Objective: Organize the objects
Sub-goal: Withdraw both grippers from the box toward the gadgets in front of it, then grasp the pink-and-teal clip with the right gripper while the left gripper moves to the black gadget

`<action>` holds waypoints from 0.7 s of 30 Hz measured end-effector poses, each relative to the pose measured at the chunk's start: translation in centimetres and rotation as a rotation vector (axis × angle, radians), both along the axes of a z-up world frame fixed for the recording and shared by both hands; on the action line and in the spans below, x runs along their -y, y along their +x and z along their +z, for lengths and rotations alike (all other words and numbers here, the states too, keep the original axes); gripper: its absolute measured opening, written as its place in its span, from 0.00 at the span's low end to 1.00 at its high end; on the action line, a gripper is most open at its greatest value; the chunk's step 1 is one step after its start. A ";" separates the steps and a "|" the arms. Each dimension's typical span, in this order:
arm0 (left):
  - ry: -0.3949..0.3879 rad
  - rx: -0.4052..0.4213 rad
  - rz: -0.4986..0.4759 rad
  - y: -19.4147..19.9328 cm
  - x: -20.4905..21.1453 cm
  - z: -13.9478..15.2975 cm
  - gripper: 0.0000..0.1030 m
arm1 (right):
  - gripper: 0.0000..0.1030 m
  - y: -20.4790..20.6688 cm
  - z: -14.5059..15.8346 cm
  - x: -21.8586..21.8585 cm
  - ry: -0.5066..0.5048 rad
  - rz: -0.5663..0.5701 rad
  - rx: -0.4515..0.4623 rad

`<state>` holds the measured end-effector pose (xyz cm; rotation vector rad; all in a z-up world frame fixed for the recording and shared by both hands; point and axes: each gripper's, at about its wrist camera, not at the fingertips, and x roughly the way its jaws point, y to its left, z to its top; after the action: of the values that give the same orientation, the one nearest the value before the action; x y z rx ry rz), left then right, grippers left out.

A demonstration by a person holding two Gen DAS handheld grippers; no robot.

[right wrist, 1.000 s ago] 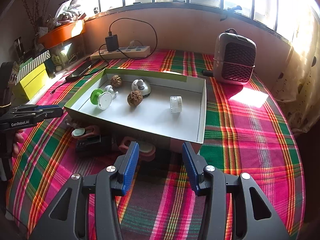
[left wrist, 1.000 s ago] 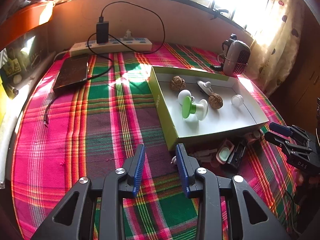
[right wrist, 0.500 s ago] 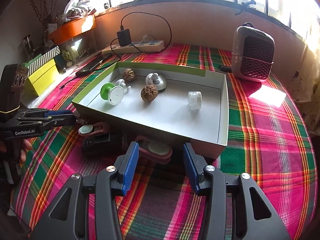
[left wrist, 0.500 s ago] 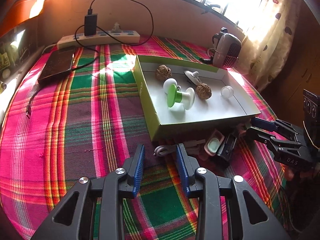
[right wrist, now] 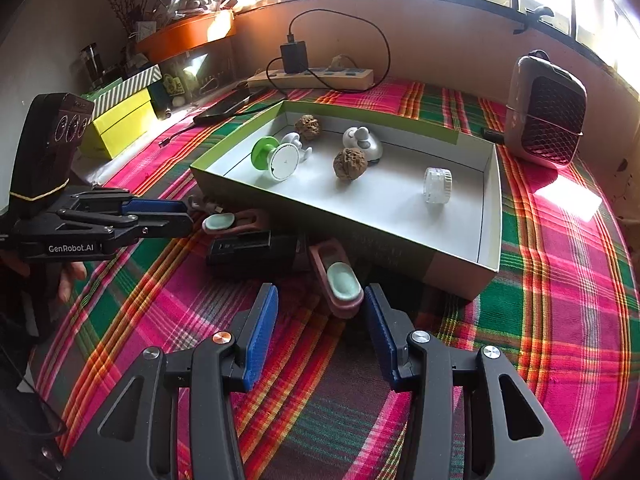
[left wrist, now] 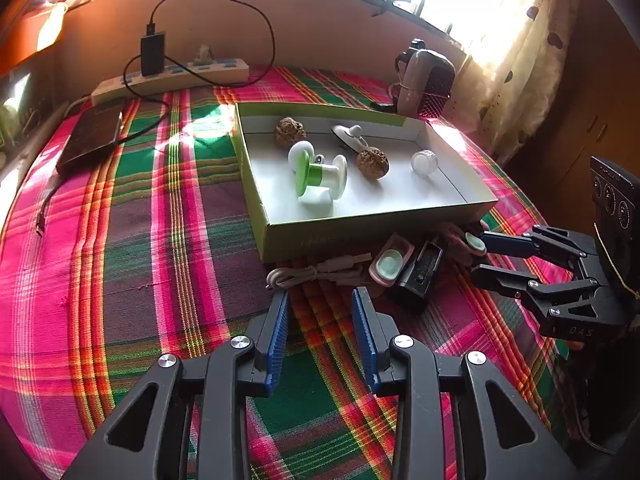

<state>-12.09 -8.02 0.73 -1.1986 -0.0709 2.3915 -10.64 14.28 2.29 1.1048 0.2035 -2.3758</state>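
Walnuts point(left wrist: 372, 163) in box point(left wrist: 360, 228); cable point(left wrist: 316, 272) before it

Woven plaid tablecloth point(left wrist: 168, 240), matt, ribbed weave. Shallow cardboard box point(right wrist: 490, 216), matt white inside, dull green outside. Two walnuts point(right wrist: 350, 163), rough, deeply pitted. Green-and-white spool point(left wrist: 320, 174), smooth glossy plastic. Small clear jar point(right wrist: 437, 185), ridged, translucent plastic. Pink clip point(right wrist: 338, 284), smooth matt plastic with pale green pad. Right gripper point(right wrist: 320, 312): matt black plastic, blue ribbed pads, bright metal screws.

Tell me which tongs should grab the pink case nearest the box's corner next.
Right. The right tongs are open, with the pink case just ahead of their tips. The left tongs face the white cable instead.
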 end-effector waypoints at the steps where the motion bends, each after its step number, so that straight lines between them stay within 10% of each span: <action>1: 0.000 -0.002 -0.001 0.0 0.0 0.1 0.29 | 0.45 0.0 0.1 -0.1 0.004 -0.003 -0.010; 21: 0.026 0.004 -0.043 1.4 -1.2 0.3 0.29 | 0.45 -1.4 -1.1 1.5 0.077 0.002 0.014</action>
<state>-10.68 -6.85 0.99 -1.1816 -0.0764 2.3439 -12.04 12.74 1.20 1.1559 0.2932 -2.3757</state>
